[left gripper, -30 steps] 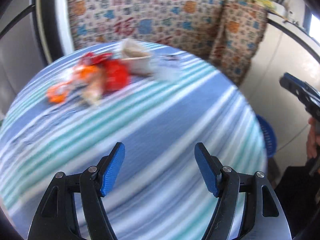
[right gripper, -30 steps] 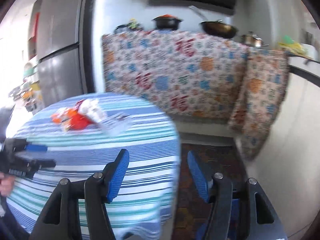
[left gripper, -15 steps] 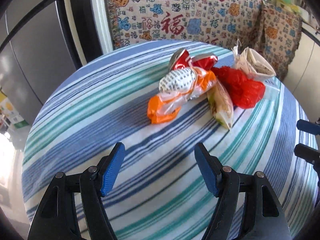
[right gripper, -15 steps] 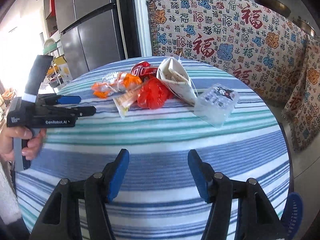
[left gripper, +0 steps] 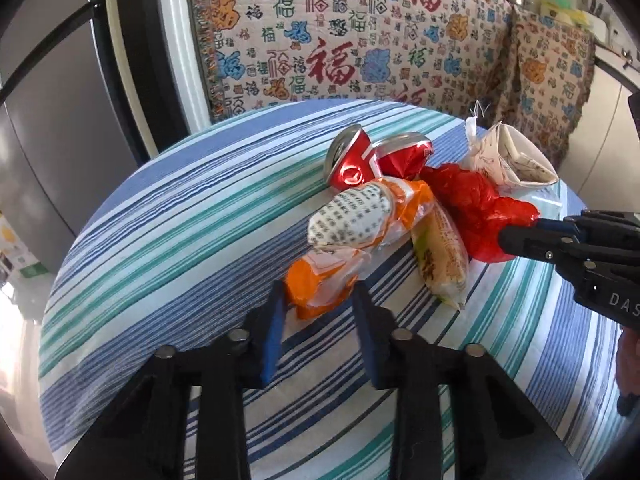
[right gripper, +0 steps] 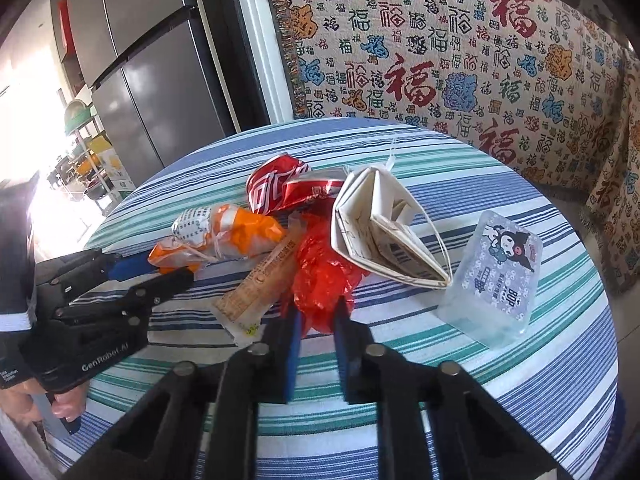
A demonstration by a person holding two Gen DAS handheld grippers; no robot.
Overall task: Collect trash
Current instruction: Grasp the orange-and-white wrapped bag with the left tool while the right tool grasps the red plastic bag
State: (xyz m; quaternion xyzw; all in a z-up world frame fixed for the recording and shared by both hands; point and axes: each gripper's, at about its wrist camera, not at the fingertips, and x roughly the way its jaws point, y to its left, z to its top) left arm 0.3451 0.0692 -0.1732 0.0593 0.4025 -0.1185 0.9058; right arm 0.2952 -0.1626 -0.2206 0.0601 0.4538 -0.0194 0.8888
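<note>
A pile of trash lies on the round striped table [left gripper: 168, 232]. My left gripper [left gripper: 320, 300] is shut on the near end of an orange and white wrapper [left gripper: 352, 228]; the wrapper also shows in the right wrist view [right gripper: 224, 232]. My right gripper [right gripper: 316, 312] is shut on a crumpled red plastic bag [right gripper: 324, 276], which also shows in the left wrist view [left gripper: 476, 208]. Two crushed red cans [left gripper: 360, 160], a long beige snack packet [left gripper: 440, 256] and a folded paper bag [right gripper: 380, 236] lie in the pile.
A clear plastic tissue pack [right gripper: 496, 276] with a cartoon print stands on the table's right side. A patterned cloth [right gripper: 440, 60] covers the counter behind. A grey fridge [right gripper: 160, 64] stands at the back left. The table edge [right gripper: 600, 300] drops off at the right.
Both grippers moved forward to the pile and closed: the left on the orange wrapper's end, the right on the red bag. Half a second ago both were open and short of the pile.
</note>
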